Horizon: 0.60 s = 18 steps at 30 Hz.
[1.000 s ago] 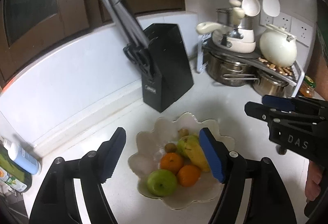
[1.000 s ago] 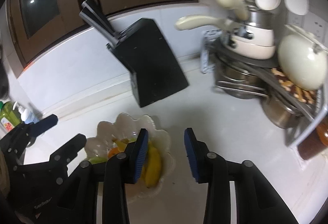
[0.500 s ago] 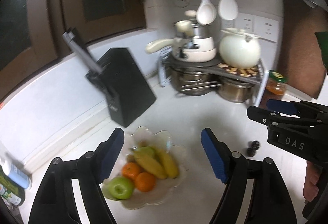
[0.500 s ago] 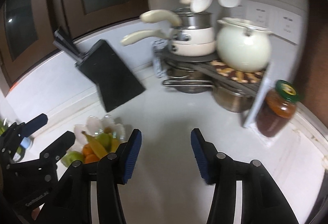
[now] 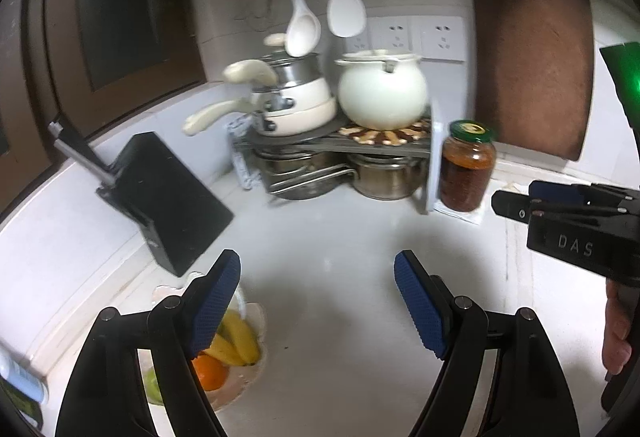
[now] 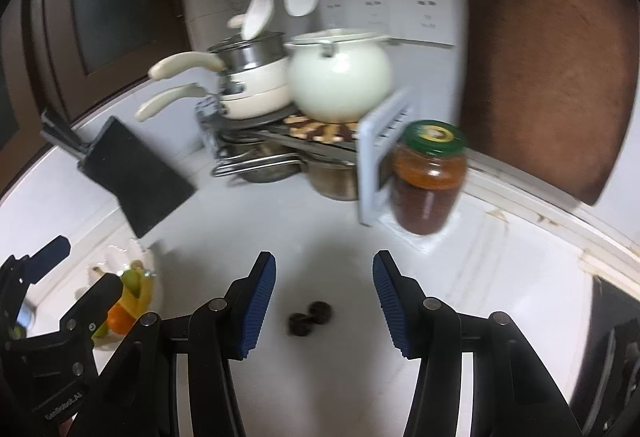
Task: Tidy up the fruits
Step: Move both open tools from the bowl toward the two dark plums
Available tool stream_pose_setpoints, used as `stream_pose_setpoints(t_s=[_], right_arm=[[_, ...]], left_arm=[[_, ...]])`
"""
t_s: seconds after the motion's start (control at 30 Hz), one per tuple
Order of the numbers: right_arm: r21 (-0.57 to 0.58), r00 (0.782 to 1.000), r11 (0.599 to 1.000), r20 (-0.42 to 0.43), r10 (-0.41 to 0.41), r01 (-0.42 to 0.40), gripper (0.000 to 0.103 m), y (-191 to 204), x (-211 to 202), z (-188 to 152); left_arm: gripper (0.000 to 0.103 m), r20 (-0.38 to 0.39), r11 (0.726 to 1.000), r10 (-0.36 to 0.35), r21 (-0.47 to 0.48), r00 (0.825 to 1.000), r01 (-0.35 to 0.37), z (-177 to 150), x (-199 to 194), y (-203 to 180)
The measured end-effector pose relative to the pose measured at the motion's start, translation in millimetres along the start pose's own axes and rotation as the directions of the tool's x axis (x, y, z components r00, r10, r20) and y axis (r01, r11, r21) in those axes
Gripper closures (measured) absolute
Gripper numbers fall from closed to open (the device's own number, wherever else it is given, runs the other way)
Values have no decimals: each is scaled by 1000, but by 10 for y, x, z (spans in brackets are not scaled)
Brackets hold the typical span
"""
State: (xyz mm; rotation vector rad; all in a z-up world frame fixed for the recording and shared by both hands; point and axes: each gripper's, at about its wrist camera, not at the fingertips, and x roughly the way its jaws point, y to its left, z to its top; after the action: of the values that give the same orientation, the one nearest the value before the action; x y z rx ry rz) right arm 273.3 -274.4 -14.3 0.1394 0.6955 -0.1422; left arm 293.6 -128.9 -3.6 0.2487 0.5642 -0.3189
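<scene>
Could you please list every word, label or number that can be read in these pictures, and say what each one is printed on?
"DAS": on the right hand-held gripper, seen from the left wrist.
Print on the left hand-held gripper: too blurred to read.
Jar lid emblem: too blurred.
Knife block logo: too small.

Orange (image 5: 209, 373) orange, yellow bananas (image 5: 236, 339), black knife block (image 5: 168, 197), green-lidded jar (image 5: 466, 167)

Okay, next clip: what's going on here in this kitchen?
A person holds a gripper in each hand over a white counter. Neither grips anything: the left gripper and right gripper both have open jaws, just widened. A scalloped fruit bowl with bananas, an orange and something green sits at the left. Two small dark fruits lie loose on the counter, between the right gripper's fingers but untouched.
</scene>
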Motion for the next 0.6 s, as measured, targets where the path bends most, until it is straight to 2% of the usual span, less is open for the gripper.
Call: stream_pose_setpoints(t_s=[0.23,0.47,0.6], right_arm=[[28,1000,999,6,-30,30,51,-282,-15,-132],[54,999,998,-40,18,-16,51,-414,167,-282],[52,996,997,-67,56,-52,51,-420,310,-351]], left_arm=[[24,-32,996,-65,51,997,67,-101,134,-268],[24,-101,989,-131,58,986,138,-256,373,-449],[24,-149,980,-189,33,971,196,-345,547,-484]])
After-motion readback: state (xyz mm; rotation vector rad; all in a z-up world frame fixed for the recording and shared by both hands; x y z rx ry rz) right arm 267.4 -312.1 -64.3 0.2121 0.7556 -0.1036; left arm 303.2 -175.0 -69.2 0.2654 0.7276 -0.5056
